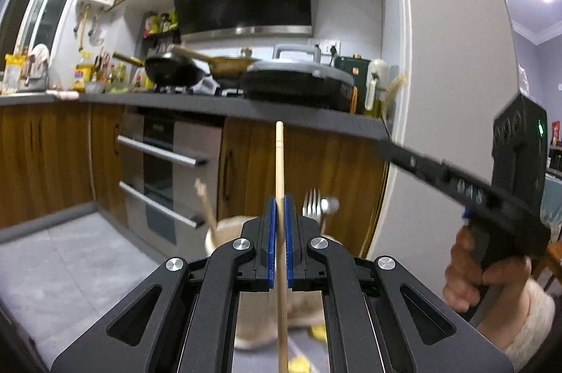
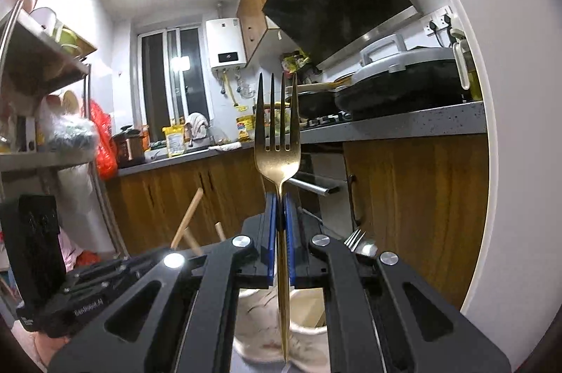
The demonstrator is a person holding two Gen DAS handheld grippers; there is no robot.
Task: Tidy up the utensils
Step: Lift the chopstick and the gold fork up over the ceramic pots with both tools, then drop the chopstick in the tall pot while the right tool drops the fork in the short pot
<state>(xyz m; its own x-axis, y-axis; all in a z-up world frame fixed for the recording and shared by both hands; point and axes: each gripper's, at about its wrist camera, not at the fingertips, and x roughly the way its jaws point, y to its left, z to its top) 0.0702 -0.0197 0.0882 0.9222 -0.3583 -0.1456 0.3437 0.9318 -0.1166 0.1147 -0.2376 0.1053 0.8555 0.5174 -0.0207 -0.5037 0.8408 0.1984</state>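
Observation:
My left gripper (image 1: 279, 208) is shut on a wooden chopstick (image 1: 279, 162) that stands upright between its blue pads, tip up. Behind and below it a cream utensil holder (image 1: 224, 232) holds another chopstick (image 1: 207, 208), a silver fork (image 1: 312, 202) and a spoon. In the right wrist view, my right gripper (image 2: 280, 208) is shut on the handle of a gold fork (image 2: 277, 141), tines up. The cream holder (image 2: 309, 320) lies beneath that gripper, with chopsticks (image 2: 188, 218) and a silver fork (image 2: 354, 237) poking out. The right gripper body and the hand holding it (image 1: 491, 267) show at the right of the left wrist view.
A dark kitchen counter (image 1: 196, 104) carries pans (image 1: 174, 69), a lidded grill pan (image 1: 298, 81) and bottles. Wooden cabinets and an oven (image 1: 158, 169) stand below it. A grey mat (image 1: 70, 267) covers the near surface. A metal shelf rack (image 2: 42, 64) stands at left.

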